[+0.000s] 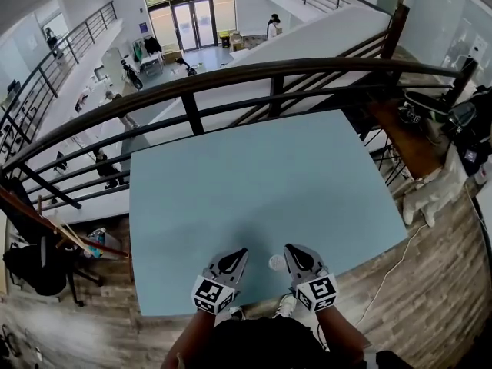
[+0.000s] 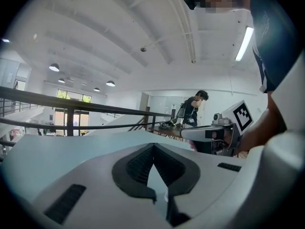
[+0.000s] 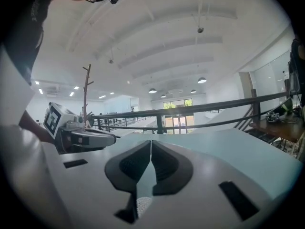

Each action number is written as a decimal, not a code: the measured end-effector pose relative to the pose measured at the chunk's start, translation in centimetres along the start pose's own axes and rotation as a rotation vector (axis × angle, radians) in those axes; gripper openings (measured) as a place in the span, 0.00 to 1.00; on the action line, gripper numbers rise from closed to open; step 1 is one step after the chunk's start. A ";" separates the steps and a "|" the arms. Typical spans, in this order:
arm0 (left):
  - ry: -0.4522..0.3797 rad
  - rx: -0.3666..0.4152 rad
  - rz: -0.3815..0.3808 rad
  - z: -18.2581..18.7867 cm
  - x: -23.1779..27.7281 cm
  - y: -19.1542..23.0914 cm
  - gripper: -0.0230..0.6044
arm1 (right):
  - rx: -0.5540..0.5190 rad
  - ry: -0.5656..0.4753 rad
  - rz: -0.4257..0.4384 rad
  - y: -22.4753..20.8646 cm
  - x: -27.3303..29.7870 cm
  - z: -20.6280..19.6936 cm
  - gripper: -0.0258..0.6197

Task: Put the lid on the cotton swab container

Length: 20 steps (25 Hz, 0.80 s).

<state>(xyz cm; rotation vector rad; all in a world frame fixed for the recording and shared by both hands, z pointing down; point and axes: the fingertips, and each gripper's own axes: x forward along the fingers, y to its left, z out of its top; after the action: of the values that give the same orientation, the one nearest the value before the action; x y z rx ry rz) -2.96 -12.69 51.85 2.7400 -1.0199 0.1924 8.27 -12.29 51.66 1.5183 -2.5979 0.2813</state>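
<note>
The left hand-held gripper [image 1: 241, 252] and the right hand-held gripper [image 1: 287, 247] are held side by side close in front of the person's body. They are near each other but apart, with their tips angled slightly inward. Both point forward and only a little downward. The left jaws are closed tip to tip with nothing between them. The right jaws are likewise together and empty. The left forearm [image 1: 187, 341] and right forearm [image 1: 339, 335] reach forward behind them.

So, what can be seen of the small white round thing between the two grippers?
The small round thing looks whitish and partly see-through. It lies on the light blue table, close to the person's edge, between the left gripper and the right gripper, closer to the right one. Both grippers are shut and empty. Lid or container, I cannot tell.
</note>
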 end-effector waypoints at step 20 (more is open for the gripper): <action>0.108 -0.042 0.009 -8.2 1.5 -4.0 0.06 | 0.038 0.137 0.089 -0.6 -2.5 -7.0 0.07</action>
<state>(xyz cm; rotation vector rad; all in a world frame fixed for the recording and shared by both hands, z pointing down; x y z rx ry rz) 0.41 -8.76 59.47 2.6561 -0.9961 0.3130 10.10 -8.93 58.02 1.3458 -2.5697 0.4296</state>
